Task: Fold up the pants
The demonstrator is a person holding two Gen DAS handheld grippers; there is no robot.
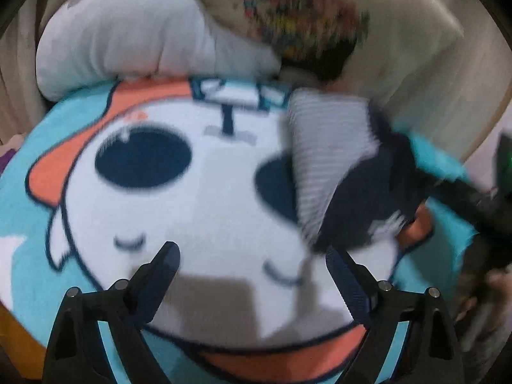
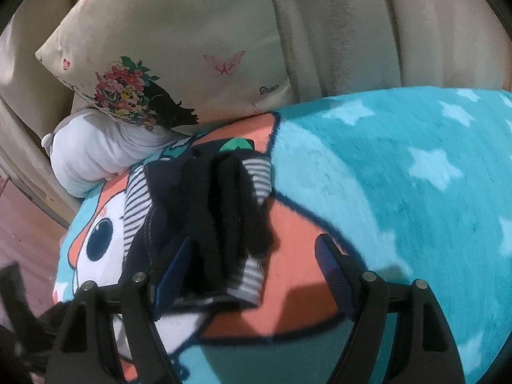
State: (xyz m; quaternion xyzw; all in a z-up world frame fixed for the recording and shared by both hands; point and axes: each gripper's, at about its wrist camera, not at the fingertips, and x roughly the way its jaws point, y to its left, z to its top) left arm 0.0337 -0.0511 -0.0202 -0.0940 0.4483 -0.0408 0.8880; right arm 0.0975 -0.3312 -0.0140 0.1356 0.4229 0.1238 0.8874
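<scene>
The pants (image 2: 220, 211) are a bunched heap of dark navy and black cloth with grey-and-white striped lining, lying on a cartoon-face blanket (image 2: 384, 176). My right gripper (image 2: 254, 241) stands open over them. Its left finger lies against the near end of the heap, and its right finger is well clear over the orange patch. In the left wrist view the pants (image 1: 352, 172) are blurred at the right of the blanket (image 1: 208, 208). My left gripper (image 1: 252, 256) is open over the white face, with nothing between its fingers. It is to the left of the pants and apart from them.
A white pillow (image 1: 128, 32) (image 2: 96, 150) and a beige floral cushion (image 1: 320, 16) (image 2: 179, 48) lean at the blanket's far edge against beige upholstery (image 2: 352, 32). A blurred hand (image 1: 480, 297) shows at the right edge of the left wrist view. Pink floor (image 2: 25, 224) lies beyond the blanket's left edge.
</scene>
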